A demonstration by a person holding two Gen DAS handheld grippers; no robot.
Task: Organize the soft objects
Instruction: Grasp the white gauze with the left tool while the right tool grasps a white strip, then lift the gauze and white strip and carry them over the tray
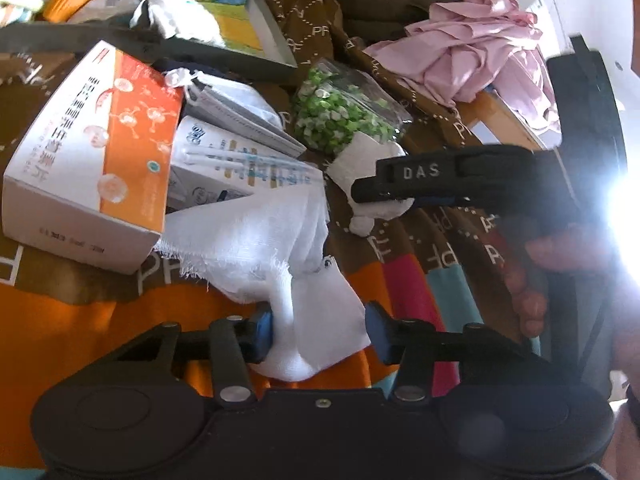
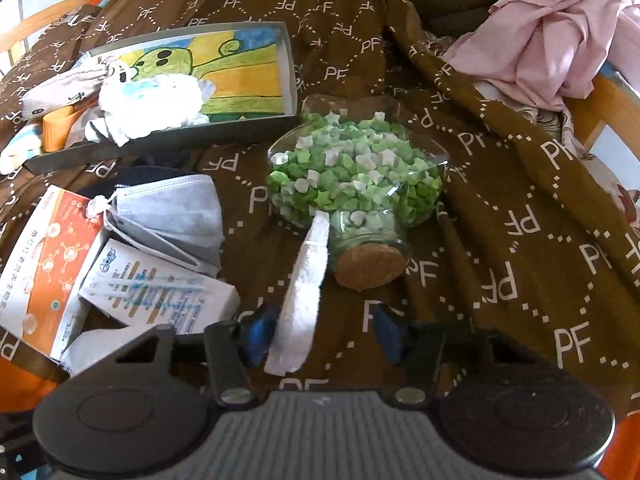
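So we're on a bed covered by a brown blanket [image 2: 500,208], and we've got one soft white cloth [image 1: 260,236] stretched between both tools. The left gripper [image 1: 318,332] sits at the bottom middle of its view with a fold of the cloth between its jaws: the left pad touches the fabric, the right pad stands a bit clear, so it reads as half spread around the cloth and not a firm pinch yet. The right gripper [image 2: 320,340] has the other end, a narrow white strip [image 2: 304,292], rising up between its jaws; same story, the strip leans on the left pad with a gap on the other side. In the left view we can see that right tool coming in from the right edge over the cloth's far end, held by a hand [image 1: 532,276].

Our guess at why both ends are taken: a limp cloth won't fold one-handed, so we hold two ends to pull it flat.

Count of stuff around: one jar [image 2: 356,184] of green and white paper stars, lying on its side with its cork toward us; two boxes, one orange-and-white [image 1: 88,152] and one blue-and-white [image 2: 160,284], lower left; one grey mask [image 2: 176,216]; one tray [image 2: 192,76] upper left with small fabric bits in it; one pink garment [image 2: 560,28] bunched upper right.
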